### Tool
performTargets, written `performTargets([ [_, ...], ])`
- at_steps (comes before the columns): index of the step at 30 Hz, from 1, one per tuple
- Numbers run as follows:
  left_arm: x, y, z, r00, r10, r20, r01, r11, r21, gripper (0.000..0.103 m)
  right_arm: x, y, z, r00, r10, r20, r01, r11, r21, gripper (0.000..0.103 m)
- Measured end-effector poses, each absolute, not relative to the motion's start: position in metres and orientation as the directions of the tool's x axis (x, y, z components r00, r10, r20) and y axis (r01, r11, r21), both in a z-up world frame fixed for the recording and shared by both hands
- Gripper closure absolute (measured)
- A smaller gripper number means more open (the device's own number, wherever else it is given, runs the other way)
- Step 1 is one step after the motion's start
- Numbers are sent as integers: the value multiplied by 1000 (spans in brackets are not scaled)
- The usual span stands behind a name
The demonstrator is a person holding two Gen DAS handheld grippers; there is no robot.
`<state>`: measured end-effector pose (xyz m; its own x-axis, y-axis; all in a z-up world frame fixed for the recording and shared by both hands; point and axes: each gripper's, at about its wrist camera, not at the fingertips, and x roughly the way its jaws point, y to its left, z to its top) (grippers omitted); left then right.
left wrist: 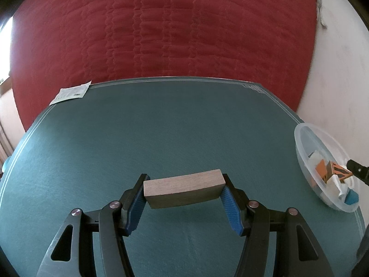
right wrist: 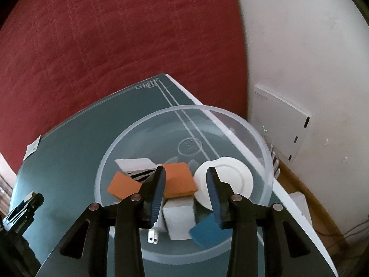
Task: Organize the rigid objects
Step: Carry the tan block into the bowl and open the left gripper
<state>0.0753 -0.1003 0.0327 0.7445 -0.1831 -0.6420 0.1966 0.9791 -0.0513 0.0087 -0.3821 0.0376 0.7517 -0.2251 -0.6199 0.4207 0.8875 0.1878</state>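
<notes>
A brown wooden block (left wrist: pixel 184 190) is clamped end to end between the blue pads of my left gripper (left wrist: pixel 184 177), a little above the green mat (left wrist: pixel 161 127). At the mat's right edge stands a clear plastic bowl (left wrist: pixel 306 143). My right gripper (right wrist: pixel 185 173) hangs over that bowl (right wrist: pixel 230 113) with its jaws apart. An orange block (right wrist: pixel 180 180) lies below and between the fingers, with a gap showing beside the right finger. Also in the bowl are a white disc (right wrist: pixel 233 173), a blue block (right wrist: pixel 205 230), a white block (right wrist: pixel 177 217) and a second orange piece (right wrist: pixel 122 184).
The mat lies on a red quilted cover (left wrist: pixel 161 34). A printed paper slip (left wrist: pixel 71 92) sits at the mat's far left corner. A white wall (right wrist: pixel 299 46) with a white box (right wrist: pixel 281 120) on it is close behind the bowl. My left gripper (right wrist: pixel 25 207) shows at the lower left.
</notes>
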Motion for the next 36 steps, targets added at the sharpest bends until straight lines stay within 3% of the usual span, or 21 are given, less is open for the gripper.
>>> performTargets([
  [7,72,-104,31,745,-183,-642,210,977,-35,39,3,-388,38,752,-219,-622,426,881,205,63],
  [12,71,-105,30,744,-185,-642,216,976,-31,39,-7,-390,45,773,-212,-598,417,880,227,45],
  [17,73,-106,31,725,-197,-661,216,975,-54,39,-19,-390,49,783,-209,-586,400,891,217,38],
  [36,41,-189,57,658,-359,-662,391,914,-107,39,-63,-394,27,777,-132,-615,302,936,180,24],
])
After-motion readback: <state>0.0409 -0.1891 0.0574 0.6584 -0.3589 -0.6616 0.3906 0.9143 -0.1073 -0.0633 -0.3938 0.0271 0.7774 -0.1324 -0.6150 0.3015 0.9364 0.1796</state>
